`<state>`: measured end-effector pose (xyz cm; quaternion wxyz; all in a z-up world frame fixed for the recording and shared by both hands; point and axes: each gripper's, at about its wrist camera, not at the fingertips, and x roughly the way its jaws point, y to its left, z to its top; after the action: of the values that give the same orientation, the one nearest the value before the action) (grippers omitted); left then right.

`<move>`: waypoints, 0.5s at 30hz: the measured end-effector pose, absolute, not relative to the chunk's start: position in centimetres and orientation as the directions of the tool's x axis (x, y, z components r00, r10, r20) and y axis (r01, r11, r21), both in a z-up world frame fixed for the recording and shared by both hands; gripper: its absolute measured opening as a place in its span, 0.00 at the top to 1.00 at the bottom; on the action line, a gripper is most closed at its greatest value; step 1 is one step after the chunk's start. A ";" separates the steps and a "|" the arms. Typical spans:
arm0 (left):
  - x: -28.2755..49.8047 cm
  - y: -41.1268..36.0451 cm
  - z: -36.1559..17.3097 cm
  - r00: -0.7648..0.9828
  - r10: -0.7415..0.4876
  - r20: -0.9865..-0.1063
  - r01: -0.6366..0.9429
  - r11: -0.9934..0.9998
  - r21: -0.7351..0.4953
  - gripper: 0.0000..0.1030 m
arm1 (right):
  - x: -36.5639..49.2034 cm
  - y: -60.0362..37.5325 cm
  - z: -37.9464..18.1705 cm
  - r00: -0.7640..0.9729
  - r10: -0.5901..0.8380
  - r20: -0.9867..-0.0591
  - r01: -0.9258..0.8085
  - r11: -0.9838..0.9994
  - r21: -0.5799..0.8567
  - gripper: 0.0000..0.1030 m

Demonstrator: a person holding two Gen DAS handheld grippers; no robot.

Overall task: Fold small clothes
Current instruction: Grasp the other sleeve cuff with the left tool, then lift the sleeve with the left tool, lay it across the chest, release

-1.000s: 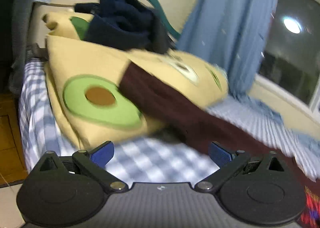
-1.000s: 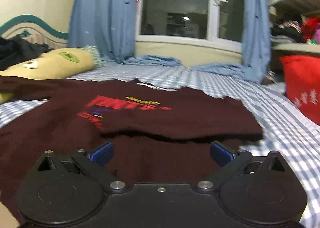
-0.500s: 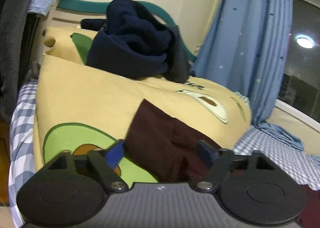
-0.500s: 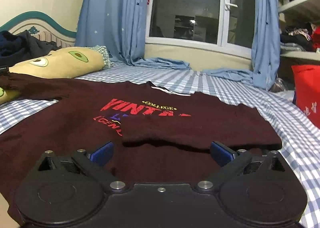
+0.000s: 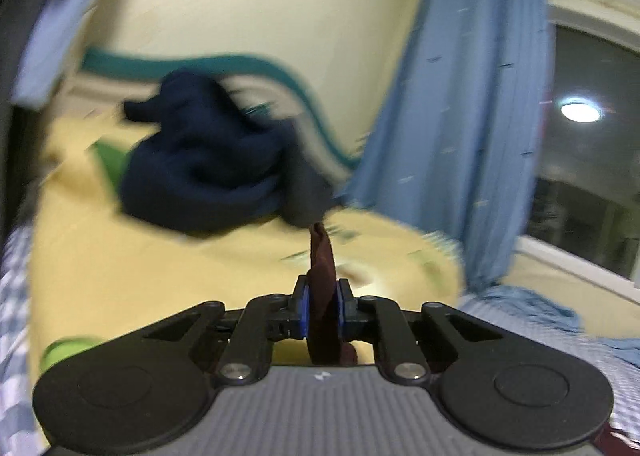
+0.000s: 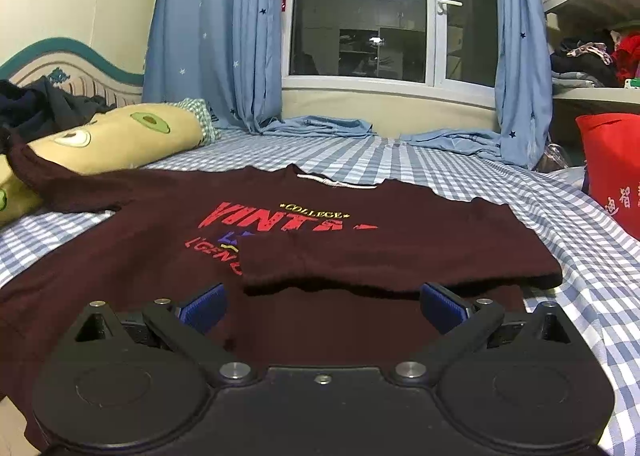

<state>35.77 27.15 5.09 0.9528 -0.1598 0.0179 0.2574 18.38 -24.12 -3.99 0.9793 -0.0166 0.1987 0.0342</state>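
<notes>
A maroon sweater (image 6: pixel 160 256) with red lettering lies flat on the checked bed sheet (image 6: pixel 440 168). Its right sleeve (image 6: pixel 400 256) is folded across the chest. The other sleeve (image 6: pixel 60 184) stretches left over the avocado pillow (image 6: pixel 120 136) and rises at its end. In the left wrist view my left gripper (image 5: pixel 322 292) has its jaws closing, and the blue pads press on the cuff of that maroon sleeve (image 5: pixel 322 256), which stands up between them. My right gripper (image 6: pixel 322 302) hangs open just above the sweater's hem, holding nothing.
A heap of dark navy clothes (image 5: pixel 200 176) sits on the yellow pillow (image 5: pixel 140 276) against the headboard. Blue curtains (image 6: pixel 216 36) frame the window behind the bed. A red bag (image 6: pixel 612 172) stands at the bed's right edge.
My left gripper went forward to the sleeve on the pillow, closed its jaws on the cuff and lifted it. The right gripper has stayed open in place.
</notes>
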 end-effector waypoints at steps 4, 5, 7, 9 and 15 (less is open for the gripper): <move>37.0 22.2 8.3 0.932 0.363 -0.015 -0.355 0.902 -0.247 0.88 | 18.0 -24.9 -3.7 0.924 0.056 -0.378 -0.061 0.998 -0.001 0.01; 37.3 20.8 9.0 0.944 0.330 0.007 -0.319 0.918 -0.234 0.88 | 17.9 -25.2 -3.7 0.924 0.056 -0.377 -0.058 0.998 0.004 0.01; 38.1 17.9 10.3 0.966 0.257 0.042 -0.244 0.950 -0.197 0.88 | 17.8 -25.7 -3.7 0.926 0.053 -0.374 -0.052 0.999 0.013 0.01; 38.6 15.2 11.1 0.980 0.190 0.060 -0.177 0.970 -0.167 0.88 | 17.6 -26.1 -3.6 0.927 0.049 -0.371 -0.045 0.999 0.020 0.01; 39.3 6.5 11.0 0.998 -0.020 0.057 0.026 0.994 -0.108 0.88 | 17.1 -28.2 -3.4 0.934 0.023 -0.358 -0.006 0.999 0.049 0.00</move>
<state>39.26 6.49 11.02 0.9981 -0.0544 -0.0280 -0.0116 17.09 -28.24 -3.43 0.9830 0.0236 0.1821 0.0075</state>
